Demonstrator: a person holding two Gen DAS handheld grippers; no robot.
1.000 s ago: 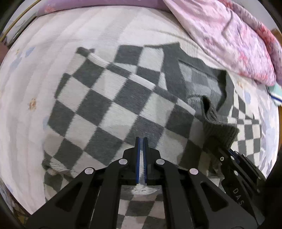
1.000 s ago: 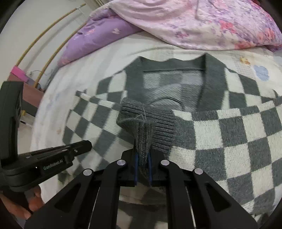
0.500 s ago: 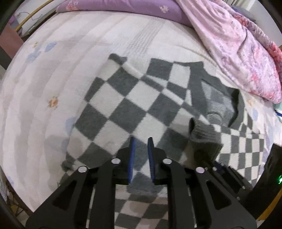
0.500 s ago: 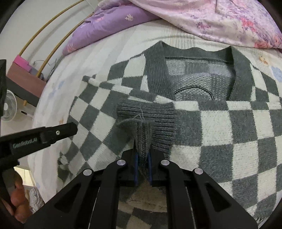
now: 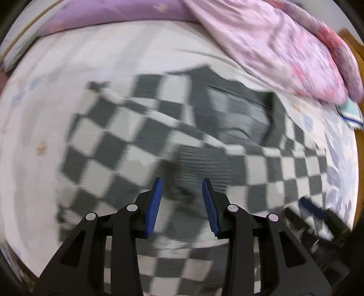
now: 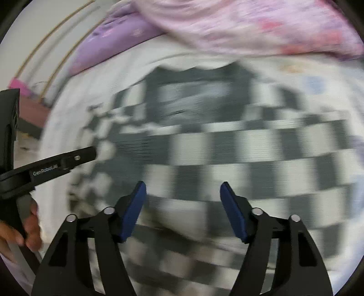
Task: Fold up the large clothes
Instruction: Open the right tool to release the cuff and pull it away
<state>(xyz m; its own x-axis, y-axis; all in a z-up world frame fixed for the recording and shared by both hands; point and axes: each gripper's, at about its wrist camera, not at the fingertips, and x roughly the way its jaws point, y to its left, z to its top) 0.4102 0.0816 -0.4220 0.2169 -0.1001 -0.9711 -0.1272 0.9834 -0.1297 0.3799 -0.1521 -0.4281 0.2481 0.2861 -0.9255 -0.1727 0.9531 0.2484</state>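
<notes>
A grey and white checkered sweater (image 5: 127,145) (image 6: 227,145) lies spread on the bed, its dark V-neck collar (image 5: 234,107) toward the pillows. A sleeve is folded across the body, and its ribbed grey cuff (image 5: 202,164) rests flat on the front. My left gripper (image 5: 182,200) hovers just above the cuff, its jaws opening with nothing pressed between the pads. My right gripper (image 6: 183,205) hangs over the checkered body, its jaws opening wide and empty. The left gripper (image 6: 91,153) also shows from the side in the right wrist view. Both views are motion-blurred.
The sweater lies on a white patterned bedsheet (image 5: 45,109). A pink floral quilt (image 5: 284,45) is heaped at the far right. A purple pillow (image 5: 113,13) lies at the head. A hand (image 6: 20,230) holds the left gripper's handle. Wooden furniture (image 5: 358,59) borders the bed's right side.
Both grippers have opened: the left let go of the sweater, the right released the ribbed cuff, which now lies flat. Both hands shifted across the sweater.
</notes>
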